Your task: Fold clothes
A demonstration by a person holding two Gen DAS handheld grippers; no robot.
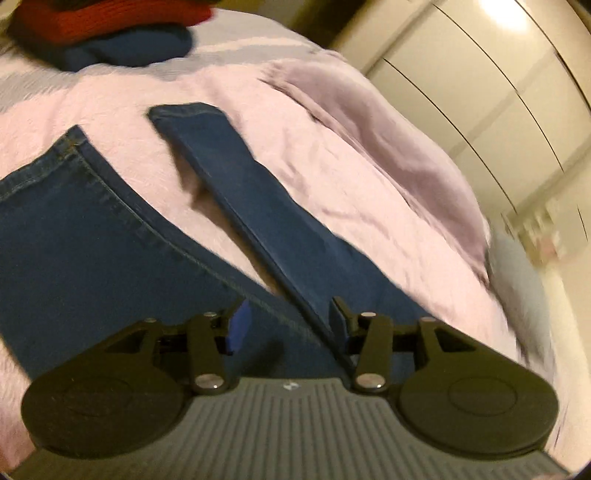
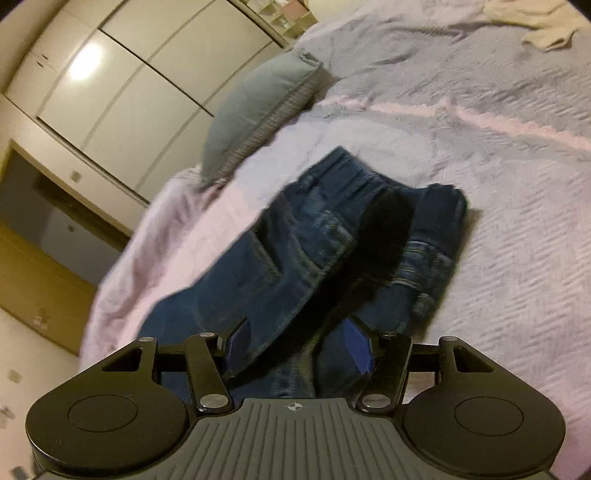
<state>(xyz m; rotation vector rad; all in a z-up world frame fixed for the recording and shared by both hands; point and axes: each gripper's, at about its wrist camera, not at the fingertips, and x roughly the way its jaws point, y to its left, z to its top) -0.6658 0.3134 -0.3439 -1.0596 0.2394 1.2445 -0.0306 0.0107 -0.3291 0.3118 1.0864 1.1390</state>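
A pair of blue jeans (image 1: pixel 74 229) lies on a pink bedspread (image 1: pixel 122 99), its two legs spread apart; one narrow leg (image 1: pixel 258 184) runs away to its hem. My left gripper (image 1: pixel 288 325) hovers low over the crotch area, jaws apart, blue pads (image 1: pixel 238 326) touching nothing. In the right wrist view the waistband and pockets of the jeans (image 2: pixel 317 236) lie rumpled, partly doubled over. My right gripper (image 2: pixel 297 345) stands open just above them, and a stitched denim edge runs between its pads (image 2: pixel 356 341) without being pinched.
Folded red (image 1: pixel 110 18) and dark blue (image 1: pixel 133 50) clothes sit at the far end of the bed. A grey-blue pillow (image 2: pixel 258 110) lies by the bed's edge near white wardrobe doors (image 2: pixel 129 81). A cream garment (image 2: pixel 546 26) lies at the far right.
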